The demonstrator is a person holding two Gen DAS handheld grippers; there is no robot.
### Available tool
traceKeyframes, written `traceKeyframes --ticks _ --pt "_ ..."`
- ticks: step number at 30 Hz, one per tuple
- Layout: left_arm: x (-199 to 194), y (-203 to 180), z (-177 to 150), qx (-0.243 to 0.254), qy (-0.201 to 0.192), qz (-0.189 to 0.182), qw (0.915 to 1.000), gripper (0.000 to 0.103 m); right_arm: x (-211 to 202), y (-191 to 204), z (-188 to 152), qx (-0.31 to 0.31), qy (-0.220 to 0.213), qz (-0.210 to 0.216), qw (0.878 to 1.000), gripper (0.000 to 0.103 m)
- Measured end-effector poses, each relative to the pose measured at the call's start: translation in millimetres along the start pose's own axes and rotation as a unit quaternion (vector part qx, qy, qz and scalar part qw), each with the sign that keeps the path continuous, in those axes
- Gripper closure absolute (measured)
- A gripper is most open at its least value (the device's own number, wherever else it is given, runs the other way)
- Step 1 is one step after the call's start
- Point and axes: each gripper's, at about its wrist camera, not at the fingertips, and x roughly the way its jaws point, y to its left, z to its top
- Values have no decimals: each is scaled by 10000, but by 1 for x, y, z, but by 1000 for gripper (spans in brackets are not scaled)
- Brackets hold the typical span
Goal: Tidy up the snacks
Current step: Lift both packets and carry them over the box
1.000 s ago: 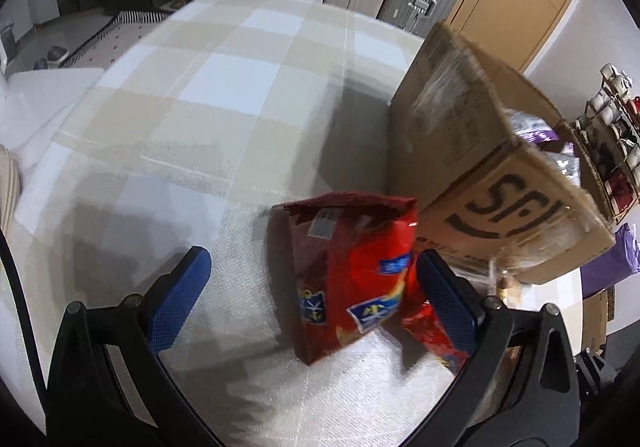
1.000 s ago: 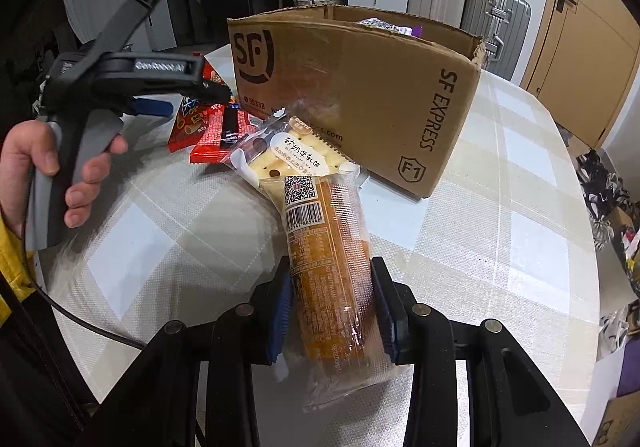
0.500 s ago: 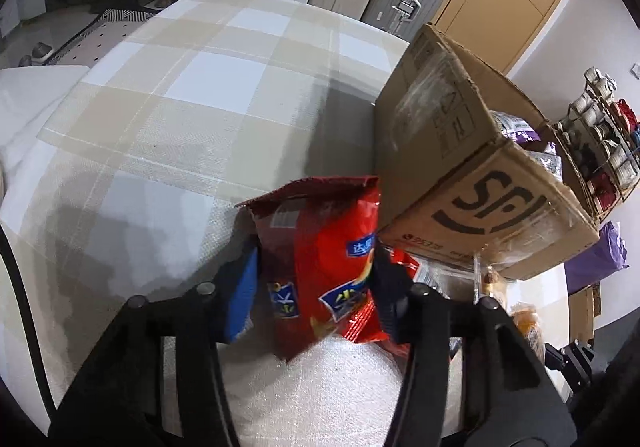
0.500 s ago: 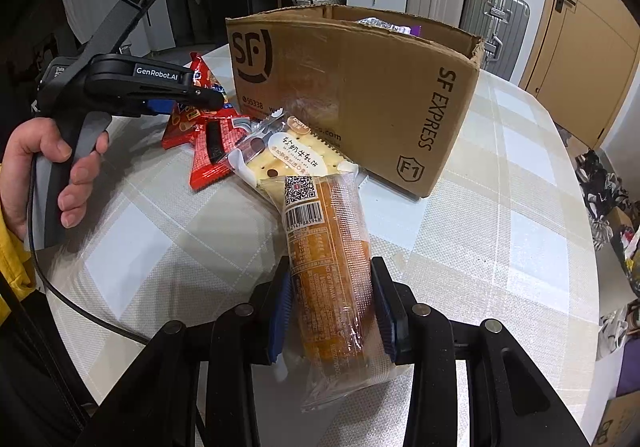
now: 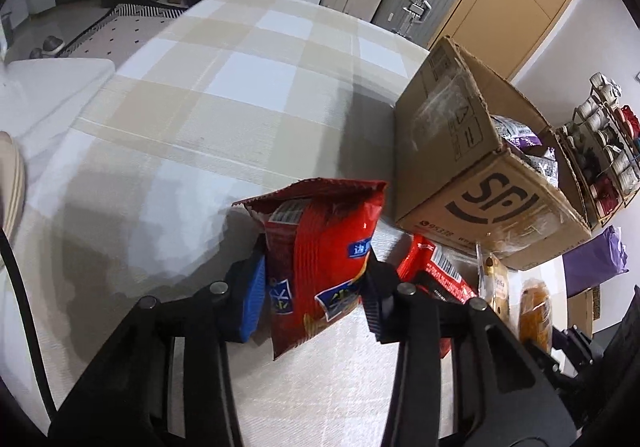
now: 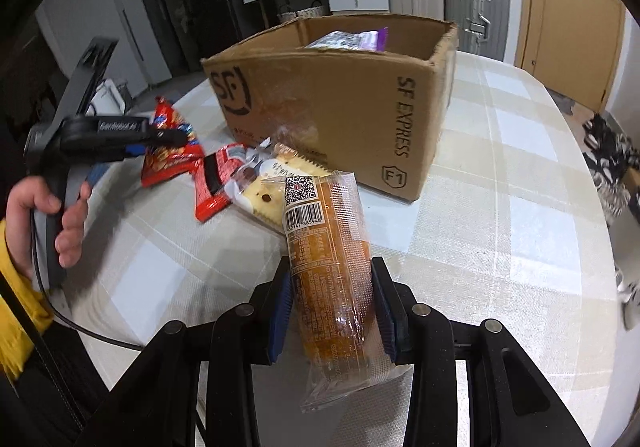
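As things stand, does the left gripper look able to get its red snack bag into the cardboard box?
Probably yes. The left gripper, whose fingers have just been closing, now pinches the red snack bag. The cardboard box stands close beside it with its top open, nothing between; the bag must clear the box's wall first.

Bare tablecloth (image 5: 240,95) left of cardboard box (image 5: 460,151)

left wrist: close, angled down | right wrist: same | shared: cardboard box (image 5: 472,151)
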Motion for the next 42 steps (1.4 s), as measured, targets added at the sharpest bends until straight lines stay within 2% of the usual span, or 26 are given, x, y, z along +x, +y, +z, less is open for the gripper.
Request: traceKeyframes --ticks 10,13,17,20,26,31,37,42 --pt "-38 11 -13 -67 -203 -47 9998 65 -19 8 -2 284 -247 292 9989 66" --pt "-63 4 -24 -163 -394 -242 9988 65 -26 14 -6 370 -345 699 9963 66" --pt "-97 -27 -46 327 -775 -314 9960 65 -33 23 -9 427 -454 923 9938 66" --pt "-113 -49 -66 668 -900 -473 9926 65 -40 25 -12 587 -583 1116 9903 66" --pt "-118 -71 -98 858 -686 -860 9902 65 -46 26 -18 761 -674 1251 9869 66" --pt "-116 -83 -111 982 -568 -896 9895 65 -49 26 -18 809 -726 1325 9852 66" --pt "-113 -96 -112 1122 -488 -959 9878 65 -56 26 -12 876 -888 1543 9801 66" --pt "-112 -93 -100 1024 -457 -1133 9872 65 -70 19 -2 1093 -1118 1675 9734 66"
